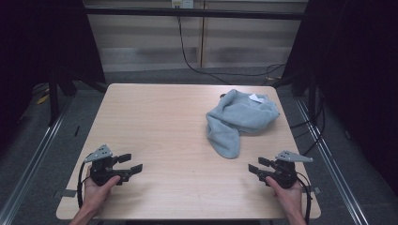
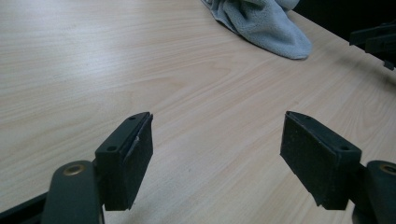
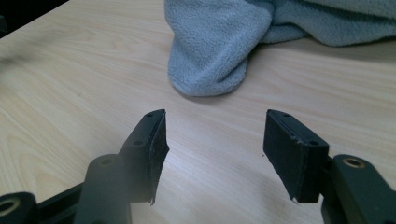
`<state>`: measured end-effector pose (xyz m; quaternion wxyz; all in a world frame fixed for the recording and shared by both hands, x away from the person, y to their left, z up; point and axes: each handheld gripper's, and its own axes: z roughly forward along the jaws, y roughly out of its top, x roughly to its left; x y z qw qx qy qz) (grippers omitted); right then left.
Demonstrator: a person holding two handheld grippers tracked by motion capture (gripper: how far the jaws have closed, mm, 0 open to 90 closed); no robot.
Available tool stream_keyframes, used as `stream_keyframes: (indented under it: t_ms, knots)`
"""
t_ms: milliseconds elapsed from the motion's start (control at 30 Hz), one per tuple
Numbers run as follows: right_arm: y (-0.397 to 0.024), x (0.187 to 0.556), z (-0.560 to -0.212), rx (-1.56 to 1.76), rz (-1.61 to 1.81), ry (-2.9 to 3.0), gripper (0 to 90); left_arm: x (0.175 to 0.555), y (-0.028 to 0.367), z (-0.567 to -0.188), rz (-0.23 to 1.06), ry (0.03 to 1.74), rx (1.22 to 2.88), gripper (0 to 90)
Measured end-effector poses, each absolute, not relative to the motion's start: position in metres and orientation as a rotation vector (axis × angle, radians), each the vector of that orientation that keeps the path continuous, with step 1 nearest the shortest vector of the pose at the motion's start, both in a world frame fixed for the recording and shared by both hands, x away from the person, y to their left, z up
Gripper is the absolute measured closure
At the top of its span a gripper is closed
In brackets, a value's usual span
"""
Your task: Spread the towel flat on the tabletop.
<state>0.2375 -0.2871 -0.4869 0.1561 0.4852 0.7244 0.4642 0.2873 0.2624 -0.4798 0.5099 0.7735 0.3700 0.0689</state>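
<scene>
With my left tongs (image 1: 135, 162) and right tongs (image 1: 256, 165) both spread and empty, I'd pinch the crumpled grey fleece towel (image 1: 240, 118) (soft, light, floppy) at its near hanging end.

A light wood-grain desk (image 1: 164, 126) with rounded corners carries one thing: a crumpled pale blue-grey fleece cloth (image 1: 239, 117). The cloth lies toward the desk's far right corner, with one folded lobe reaching toward the near edge. A small white tag (image 1: 256, 98) shows at the cloth's far side.
</scene>
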Motion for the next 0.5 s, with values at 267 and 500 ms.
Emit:
stream_keyframes:
  t_ms: [267,500]
  knots:
    - [-0.275,0.261,-0.475,1.335,1.334,2.15,36.8,0.287,0.263,-0.48,0.18,0.896,1.875,25.6]
    - [-0.264,0.322,-0.462,1.283,1.299,2.21,32.1,0.288,0.263,-0.481,0.18,0.903,1.878,25.8]
